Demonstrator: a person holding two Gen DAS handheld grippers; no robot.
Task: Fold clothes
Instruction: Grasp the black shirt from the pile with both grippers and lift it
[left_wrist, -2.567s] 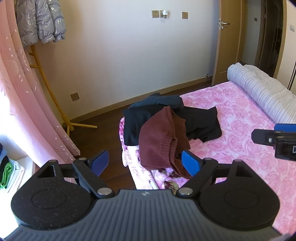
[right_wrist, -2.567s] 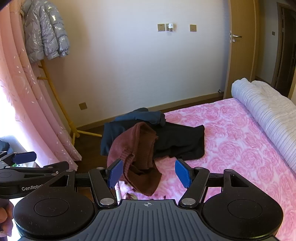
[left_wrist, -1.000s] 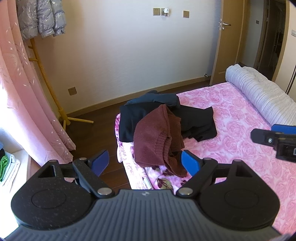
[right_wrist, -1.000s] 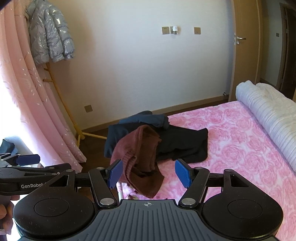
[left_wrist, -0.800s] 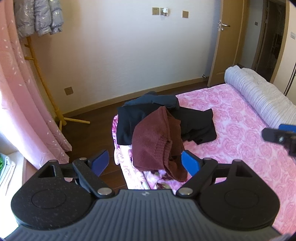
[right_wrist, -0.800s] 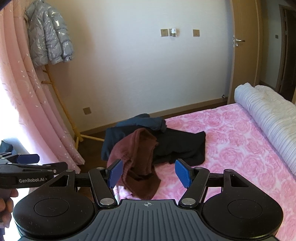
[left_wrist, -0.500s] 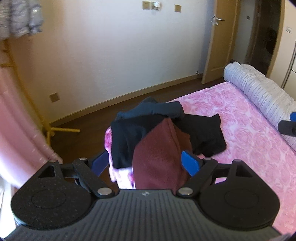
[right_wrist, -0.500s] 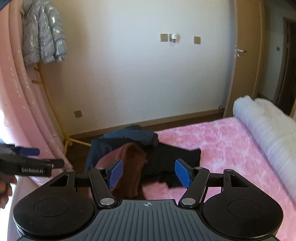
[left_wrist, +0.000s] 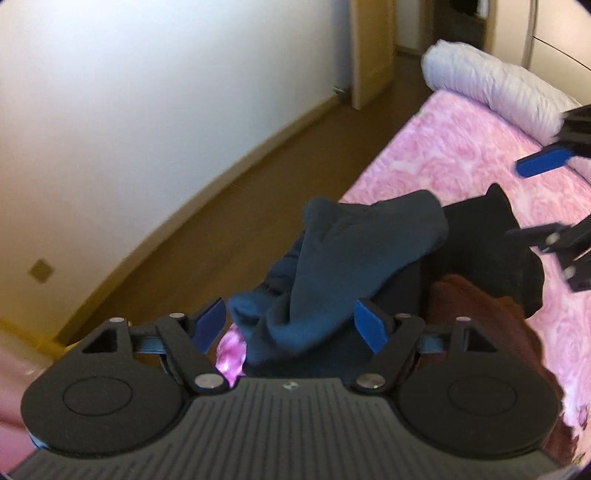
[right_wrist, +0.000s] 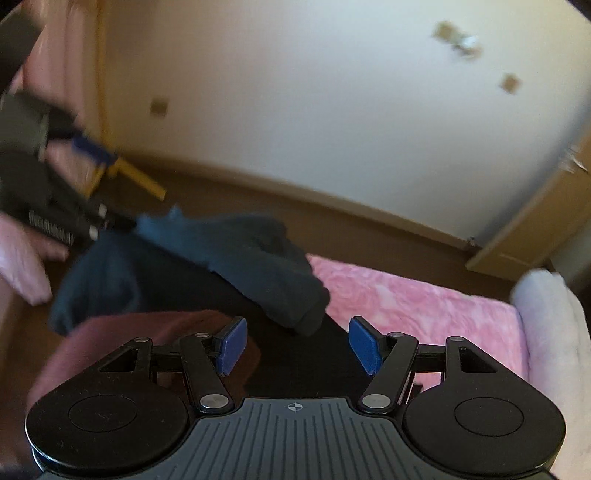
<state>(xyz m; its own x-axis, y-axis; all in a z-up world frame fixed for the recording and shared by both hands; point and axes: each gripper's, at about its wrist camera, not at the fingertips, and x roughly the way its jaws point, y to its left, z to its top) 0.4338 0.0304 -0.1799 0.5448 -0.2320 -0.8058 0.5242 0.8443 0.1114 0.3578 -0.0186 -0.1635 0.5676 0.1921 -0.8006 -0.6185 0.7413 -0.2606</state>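
— What changed in the last half second?

— I've swung both tongs down and in; the clothes pile now fills the view. My left gripper (left_wrist: 290, 326) gapes wide over the navy garment (left_wrist: 354, 258), gripping nothing.

— And the other?

— My right gripper (right_wrist: 297, 345) is spread wide too, empty, above the black garment (right_wrist: 295, 365). The maroon sweater (left_wrist: 480, 317) lies beside it, all 3 heaped at the corner of the pink bedspread (left_wrist: 454, 147).
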